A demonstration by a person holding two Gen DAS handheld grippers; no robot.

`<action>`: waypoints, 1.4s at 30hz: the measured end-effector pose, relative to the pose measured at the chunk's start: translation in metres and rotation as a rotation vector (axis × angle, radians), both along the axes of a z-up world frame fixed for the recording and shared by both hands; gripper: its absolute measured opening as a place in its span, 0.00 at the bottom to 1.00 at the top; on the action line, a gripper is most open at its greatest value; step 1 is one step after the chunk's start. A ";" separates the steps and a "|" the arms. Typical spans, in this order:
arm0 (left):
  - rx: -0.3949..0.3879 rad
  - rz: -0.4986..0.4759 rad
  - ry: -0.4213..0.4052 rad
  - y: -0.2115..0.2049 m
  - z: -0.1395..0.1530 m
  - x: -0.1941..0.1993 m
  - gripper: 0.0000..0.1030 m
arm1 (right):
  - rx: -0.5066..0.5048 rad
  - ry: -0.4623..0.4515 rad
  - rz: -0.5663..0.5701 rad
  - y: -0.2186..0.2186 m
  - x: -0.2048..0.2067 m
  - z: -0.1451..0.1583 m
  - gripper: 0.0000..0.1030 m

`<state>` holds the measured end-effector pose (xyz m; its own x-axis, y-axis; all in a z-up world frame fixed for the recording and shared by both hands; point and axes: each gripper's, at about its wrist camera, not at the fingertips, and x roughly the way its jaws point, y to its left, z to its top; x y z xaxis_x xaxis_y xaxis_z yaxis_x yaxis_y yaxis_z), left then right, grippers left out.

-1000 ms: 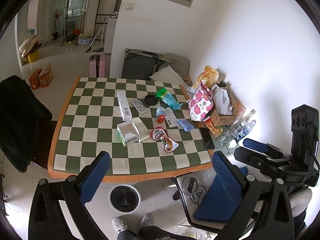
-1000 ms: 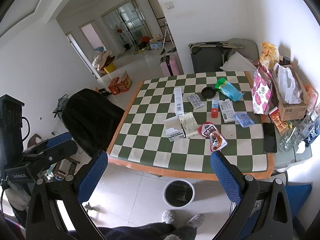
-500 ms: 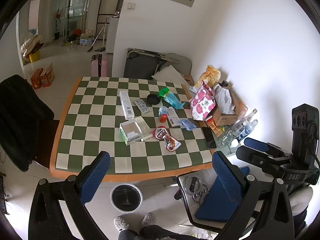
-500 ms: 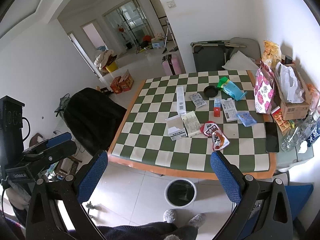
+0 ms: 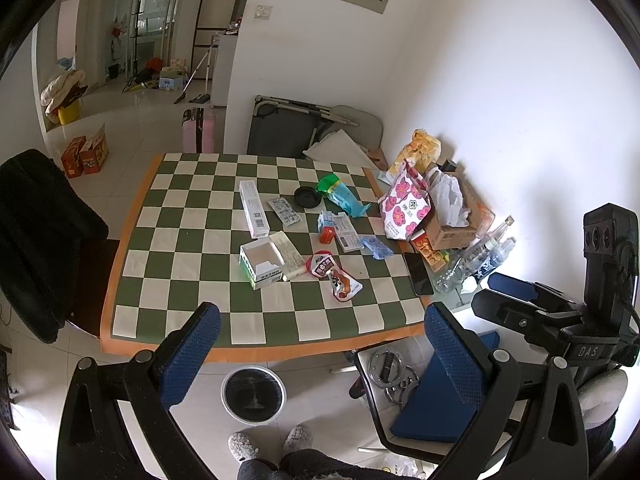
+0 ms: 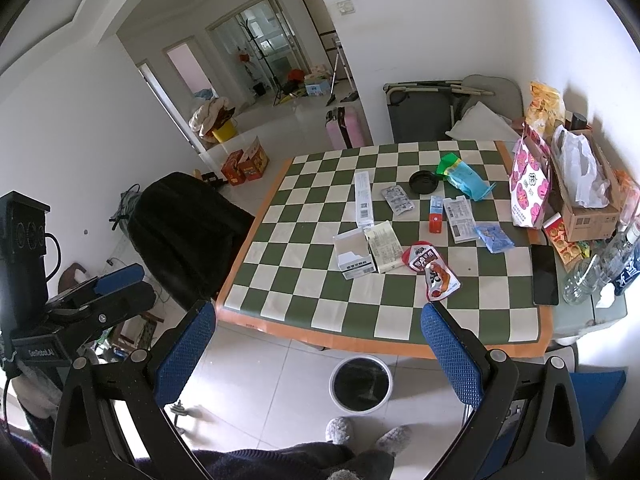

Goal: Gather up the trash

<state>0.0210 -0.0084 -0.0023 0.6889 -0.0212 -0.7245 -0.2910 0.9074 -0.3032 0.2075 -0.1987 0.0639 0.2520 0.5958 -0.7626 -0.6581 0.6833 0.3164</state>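
Trash lies scattered over the checkered table [image 5: 132, 240]: an open white box [image 5: 262, 262], a red pouch [image 5: 338, 278], a long white carton [image 5: 253, 214], a blue wrapper [image 5: 377, 247] and a green-blue bag [image 5: 340, 196]. The bin [image 5: 254, 394] stands on the floor just below the table's near edge. Both claws hang high and well back from the table, each with fingers spread wide and nothing between them: left gripper [image 5: 320, 354], right gripper [image 6: 318, 354].

The step in hand looks like the first approach. A sound choice is the nearest piece, the red pouch, for the right gripper, since it lies near the edge above the bin. It is flat and limp, so come down on a raised edge and pinch there. Whether the box is truly empty I cannot tell from here; lift it level.
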 end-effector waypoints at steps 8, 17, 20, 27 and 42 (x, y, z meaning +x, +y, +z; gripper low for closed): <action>-0.007 0.000 0.000 0.008 -0.004 -0.011 1.00 | 0.000 0.003 0.002 0.003 -0.001 -0.002 1.00; -0.005 0.001 0.002 0.007 -0.003 -0.010 1.00 | -0.001 0.003 0.002 0.003 0.000 -0.003 1.00; -0.005 0.000 0.002 0.007 -0.003 -0.010 1.00 | 0.000 0.005 0.002 0.004 0.000 -0.003 1.00; 0.025 0.022 0.015 0.007 -0.007 -0.011 1.00 | 0.005 0.007 -0.015 0.007 0.000 -0.005 1.00; 0.097 0.233 0.406 0.081 -0.154 0.106 1.00 | -0.317 0.043 -0.296 0.034 0.105 -0.145 1.00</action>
<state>0.1273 0.0729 -0.1565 0.3279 0.1815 -0.9271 -0.5673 0.8225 -0.0397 0.3121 -0.1643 -0.0814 0.3404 0.2377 -0.9098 -0.4102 0.9081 0.0838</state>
